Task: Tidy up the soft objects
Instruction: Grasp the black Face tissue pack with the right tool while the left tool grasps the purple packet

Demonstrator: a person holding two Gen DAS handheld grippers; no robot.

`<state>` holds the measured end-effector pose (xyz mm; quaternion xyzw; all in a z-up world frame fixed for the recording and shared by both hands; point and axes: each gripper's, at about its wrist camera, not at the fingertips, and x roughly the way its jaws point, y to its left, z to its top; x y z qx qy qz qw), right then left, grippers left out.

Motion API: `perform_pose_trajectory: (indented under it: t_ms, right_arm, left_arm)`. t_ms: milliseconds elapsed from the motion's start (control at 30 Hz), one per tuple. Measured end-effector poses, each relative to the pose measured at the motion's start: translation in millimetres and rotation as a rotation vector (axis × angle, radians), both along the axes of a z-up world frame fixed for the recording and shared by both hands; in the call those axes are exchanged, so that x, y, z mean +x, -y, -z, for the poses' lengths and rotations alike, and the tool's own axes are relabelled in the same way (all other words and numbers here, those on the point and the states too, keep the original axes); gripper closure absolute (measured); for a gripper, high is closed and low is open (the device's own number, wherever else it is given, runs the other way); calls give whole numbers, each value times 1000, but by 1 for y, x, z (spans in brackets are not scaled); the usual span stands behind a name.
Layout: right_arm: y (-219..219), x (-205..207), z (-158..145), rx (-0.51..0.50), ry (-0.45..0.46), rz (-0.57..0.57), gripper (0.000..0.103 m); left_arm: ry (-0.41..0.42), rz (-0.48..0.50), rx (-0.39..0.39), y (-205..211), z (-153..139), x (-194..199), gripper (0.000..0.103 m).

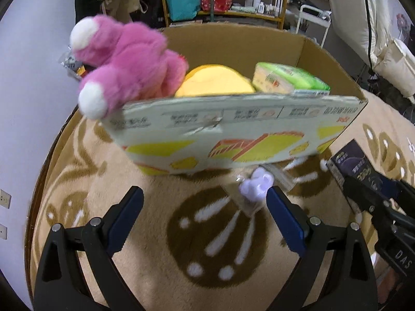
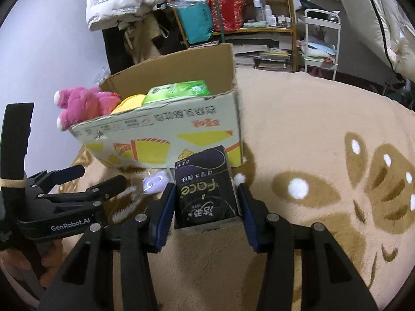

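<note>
The right gripper (image 2: 206, 202) is holding a black, soft pack of tissues with pale lettering (image 2: 206, 189); its two blue-padded jaws are pressing on the left and right sides of the pack, which is sitting deep between them. I judge that the step in hand is carrying this pack to the open cardboard box with yellow prints (image 2: 166, 140), which is standing just behind it on the beige carpet with brown pattern (image 2: 311, 129). A pink plush toy with white paws (image 1: 124, 62), a yellow soft thing (image 1: 215, 80) and a green pack of tissues (image 1: 288, 79) are already lying inside the box.

The next move is probably calling for lifting the pack above the near wall before releasing it.

The left gripper (image 1: 205, 199) is hovering with jaws spread wide and empty; a small lilac object in clear wrap (image 1: 255, 185) is lying just beside its right fingertip, near the box.
</note>
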<state>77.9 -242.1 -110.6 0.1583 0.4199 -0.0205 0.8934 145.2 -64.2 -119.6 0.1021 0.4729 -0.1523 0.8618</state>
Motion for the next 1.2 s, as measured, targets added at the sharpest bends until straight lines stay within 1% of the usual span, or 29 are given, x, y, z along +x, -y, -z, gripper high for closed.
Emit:
perform_pose_trajectory:
  t_ms: [133,333,400,467,567,633,767,900,1067,1200]
  right_arm:
    - [4,-2,0,5,-5,9,53]
    - [10,-1,6,36,-26,17,53]
    - [13,-3,8,42,-25,24,53]
    - [16,-3,8,57,-26,28,53]
    - [19,-5,9,65,-27,37,53]
    - [20,-5,10,66,-31,44,53]
    - [22,-4,12,68,-32,55,53]
    - [26,-6,14,109,-27,63,53]
    - [24,-6,14,95,-30,62,53]
    - [27,-8,14,89,-34,76,53]
  left_arm:
    - [11,-7,-5,7,4,1,8]
    - [-14,-17,-6,13,16,7,8]
    - [-18,-21,-17,14,19,8,8]
    - [-30,-22,-44,14,22,9,8]
    - [-50,-6,-74,19,26,10,8]
    - [-49,-1,-65,24,29,9,8]
    - [-56,0,-72,30,34,10,8]
    - [-44,-25,-82,34,42,13,8]
    - [-59,-15,-71,44,53,17,8]
    - [-52,-15,-41,54,59,20,8]
